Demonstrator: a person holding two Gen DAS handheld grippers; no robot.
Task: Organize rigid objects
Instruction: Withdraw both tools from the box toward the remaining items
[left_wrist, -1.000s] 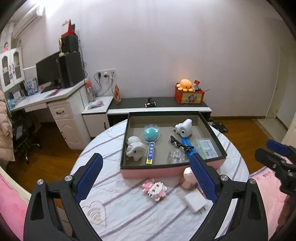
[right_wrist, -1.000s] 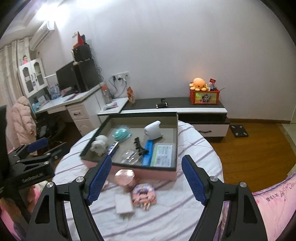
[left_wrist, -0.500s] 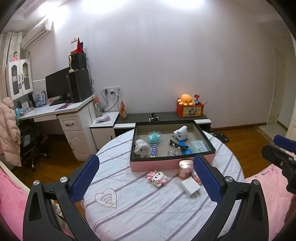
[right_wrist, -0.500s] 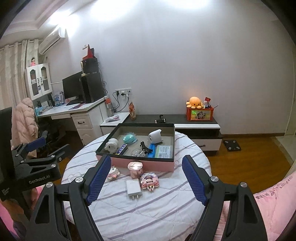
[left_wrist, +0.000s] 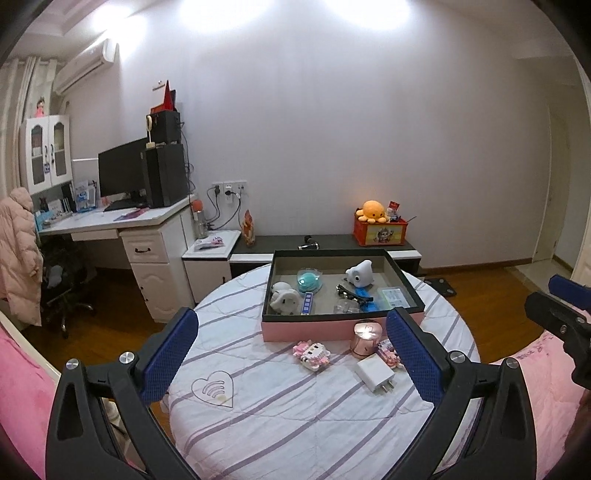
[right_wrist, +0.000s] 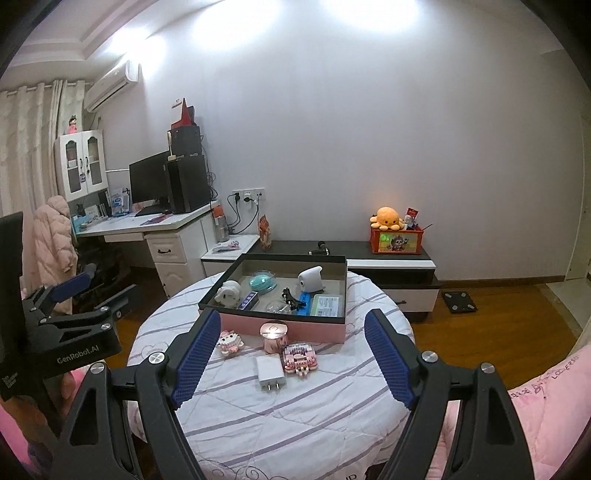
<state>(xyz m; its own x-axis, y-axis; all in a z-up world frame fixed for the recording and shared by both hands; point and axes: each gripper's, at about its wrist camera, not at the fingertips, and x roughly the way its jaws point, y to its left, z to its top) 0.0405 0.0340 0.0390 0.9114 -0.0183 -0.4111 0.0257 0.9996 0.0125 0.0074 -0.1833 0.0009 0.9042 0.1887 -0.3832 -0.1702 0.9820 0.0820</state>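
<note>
1. Four small rigid things lie loose on the round counter (right_wrist: 295, 413) with its striped white cloth: a white rectangular plug charger (right_wrist: 270, 372), a shiny rose-gold cylinder (right_wrist: 273, 335), a pink brick-built toy (right_wrist: 299, 360) and a smaller pink-and-white brick figure (right_wrist: 229, 341). All sit ahead of the right gripper (right_wrist: 291, 360), between its jaws as seen from its wrist camera.
2. Just beyond them stands the shallow pink-sided box with a dark rim (right_wrist: 280, 325), holding a white elephant figure, a teal round case and other bits.
3. Judged from this, sorting is partway: some things are boxed, four are not, and a pick is not yet begun.
4. The right jaws are spread and empty. The left gripper (left_wrist: 291, 354) has its jaws spread wide, also empty, the loose things ahead of them toward its right jaw.
5. The next move probably calls for lowering one gripper over a single item, the charger being nearest, and straddling its narrow sides without nudging the brick toy beside it.
</note>
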